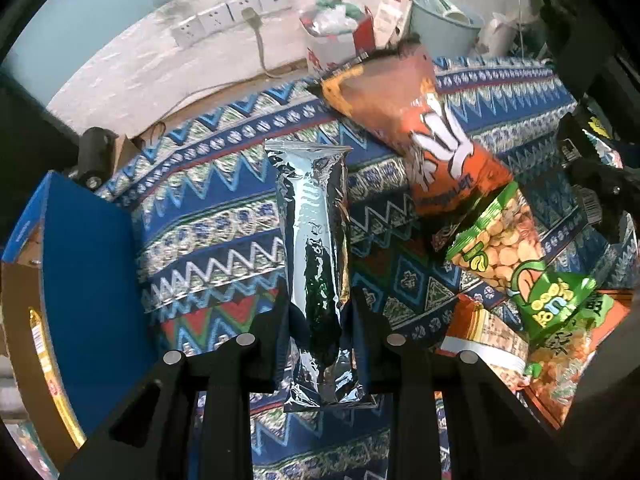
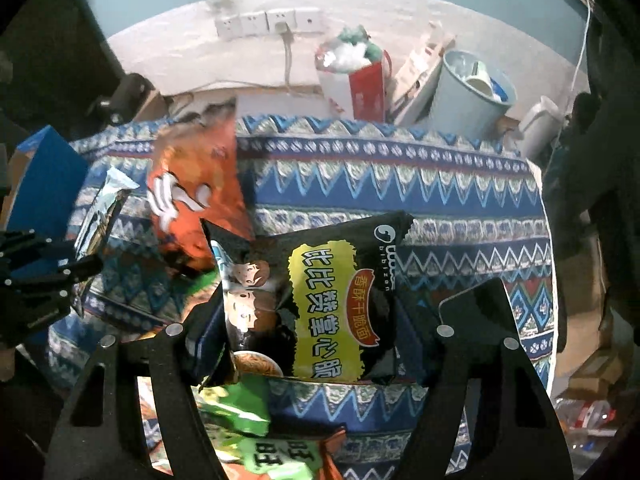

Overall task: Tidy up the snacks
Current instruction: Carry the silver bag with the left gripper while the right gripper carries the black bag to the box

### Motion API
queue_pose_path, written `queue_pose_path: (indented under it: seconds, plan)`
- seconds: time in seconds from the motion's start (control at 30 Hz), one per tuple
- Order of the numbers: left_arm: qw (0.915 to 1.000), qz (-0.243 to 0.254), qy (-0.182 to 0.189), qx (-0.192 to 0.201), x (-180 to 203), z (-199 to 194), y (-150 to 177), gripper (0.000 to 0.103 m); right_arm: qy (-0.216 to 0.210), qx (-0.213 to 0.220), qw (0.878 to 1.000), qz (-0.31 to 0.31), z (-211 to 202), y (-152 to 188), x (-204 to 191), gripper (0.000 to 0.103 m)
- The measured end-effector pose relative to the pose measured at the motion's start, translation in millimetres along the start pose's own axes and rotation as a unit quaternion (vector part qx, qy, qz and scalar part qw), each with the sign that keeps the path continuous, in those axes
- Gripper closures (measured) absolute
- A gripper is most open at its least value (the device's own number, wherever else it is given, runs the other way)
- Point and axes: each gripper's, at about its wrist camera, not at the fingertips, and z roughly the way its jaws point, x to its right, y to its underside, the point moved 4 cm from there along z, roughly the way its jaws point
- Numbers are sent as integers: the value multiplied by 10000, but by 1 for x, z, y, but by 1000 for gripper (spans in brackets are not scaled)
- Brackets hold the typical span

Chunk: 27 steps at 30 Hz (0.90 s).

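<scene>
My left gripper (image 1: 318,320) is shut on a long silver foil snack pack (image 1: 316,248) and holds it above the patterned tablecloth (image 1: 208,216). The pack also shows at the left of the right wrist view (image 2: 102,212). My right gripper (image 2: 308,312) is shut on a black and yellow noodle snack bag (image 2: 332,304), held above the cloth. An orange snack bag (image 1: 424,128) lies on the cloth behind; it also shows in the right wrist view (image 2: 192,192). A green bean snack bag (image 1: 516,256) lies to the right of the left gripper.
A blue cardboard box (image 1: 80,280) stands open at the left with a snack inside. More snack bags (image 1: 556,356) pile at the right. A pale blue bin (image 2: 472,92), a red and white bag (image 2: 356,80) and wall sockets (image 2: 268,24) lie beyond the table's far edge.
</scene>
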Motion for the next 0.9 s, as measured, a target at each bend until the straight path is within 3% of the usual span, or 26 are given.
queue_pose_path:
  seconds: [0.37,0.9]
  plan:
    - [9983,-40,-134,564,-23,-52,-4,75,-120,437,9988,-178,-32,-18,-35,31]
    - [9940,-448,-181,986,-78,-97,15,75,-337,775,9942,-661,-57,-40,-104,31]
